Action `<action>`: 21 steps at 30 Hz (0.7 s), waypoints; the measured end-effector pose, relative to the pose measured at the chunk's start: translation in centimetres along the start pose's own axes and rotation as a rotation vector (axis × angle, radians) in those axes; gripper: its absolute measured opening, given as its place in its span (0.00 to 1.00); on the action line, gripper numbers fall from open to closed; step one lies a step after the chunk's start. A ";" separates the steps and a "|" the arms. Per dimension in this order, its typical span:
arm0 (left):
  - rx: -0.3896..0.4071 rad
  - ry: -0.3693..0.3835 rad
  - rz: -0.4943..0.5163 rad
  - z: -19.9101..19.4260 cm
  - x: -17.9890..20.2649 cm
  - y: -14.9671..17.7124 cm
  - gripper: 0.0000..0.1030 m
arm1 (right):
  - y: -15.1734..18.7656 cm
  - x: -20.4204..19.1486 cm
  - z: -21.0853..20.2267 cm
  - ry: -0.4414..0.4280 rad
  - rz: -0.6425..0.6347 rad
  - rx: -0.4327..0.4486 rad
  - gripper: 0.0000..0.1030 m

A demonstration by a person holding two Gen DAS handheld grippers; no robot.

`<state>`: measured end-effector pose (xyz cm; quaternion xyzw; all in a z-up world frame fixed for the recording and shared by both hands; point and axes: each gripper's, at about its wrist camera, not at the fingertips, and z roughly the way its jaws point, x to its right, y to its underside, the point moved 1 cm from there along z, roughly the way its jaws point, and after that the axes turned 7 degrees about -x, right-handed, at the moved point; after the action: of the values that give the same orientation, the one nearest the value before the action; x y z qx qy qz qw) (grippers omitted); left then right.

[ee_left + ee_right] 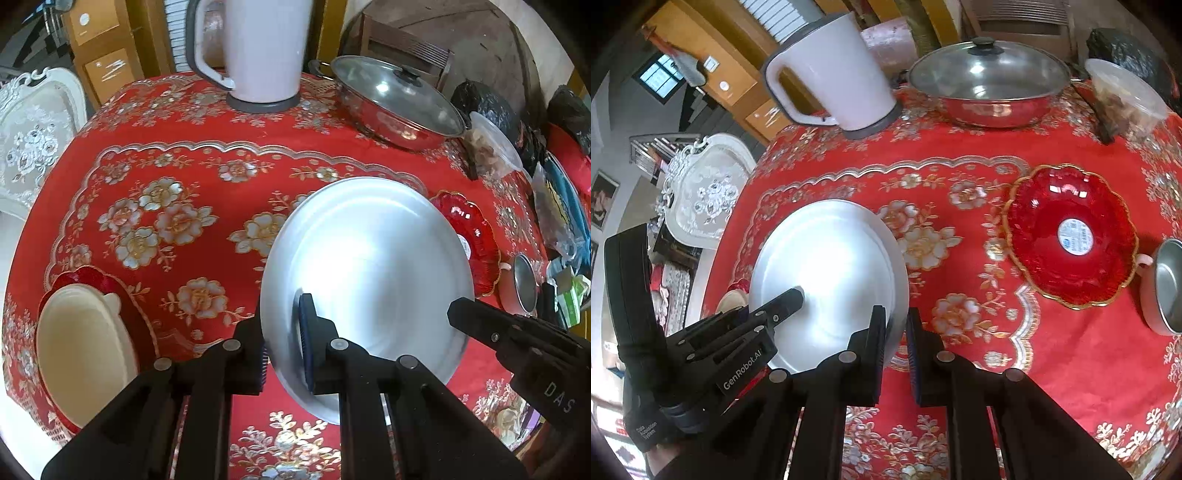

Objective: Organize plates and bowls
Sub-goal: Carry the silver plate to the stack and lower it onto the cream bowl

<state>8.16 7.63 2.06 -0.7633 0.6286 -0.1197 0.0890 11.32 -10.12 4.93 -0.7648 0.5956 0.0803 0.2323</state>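
A round silver metal plate (369, 280) is held tilted above the red flowered tablecloth (166, 177). My left gripper (282, 343) is shut on its near-left rim, blue pad on the upper face. My right gripper (897, 332) is closed on the opposite rim of the silver plate (827, 266). In the right wrist view the left gripper (790, 299) reaches over the plate. A cream bowl (81, 350) sits in a red dish at the table's left edge. A red glass plate (1071, 236) with a sticker lies to the right, beside a small pink metal-lined bowl (1167, 288).
At the back of the table stand a white electric kettle (262, 51), a steel pot with a glass lid (990, 85) and a clear plastic food container (1126, 96). Bags and packets crowd the right edge (554, 206). A white ornate chair (705, 192) stands to the left.
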 end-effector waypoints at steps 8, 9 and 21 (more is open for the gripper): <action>0.005 -0.028 -0.090 -0.7 -5.1 1.1 0.12 | -0.3 -5.0 2.3 -0.042 -0.086 -0.039 0.11; 0.006 -0.033 -0.106 -0.9 -6.1 1.4 0.12 | -0.3 -5.6 2.6 -0.046 -0.097 -0.044 0.11; -0.008 -0.125 -0.323 -2.0 -17.4 6.1 0.13 | 1.2 -17.1 8.9 -0.107 -0.298 -0.161 0.11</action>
<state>-1.36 23.57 0.99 -0.8606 0.4916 -0.0824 0.1044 6.84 8.66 3.62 -0.8553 0.4541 0.1330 0.2113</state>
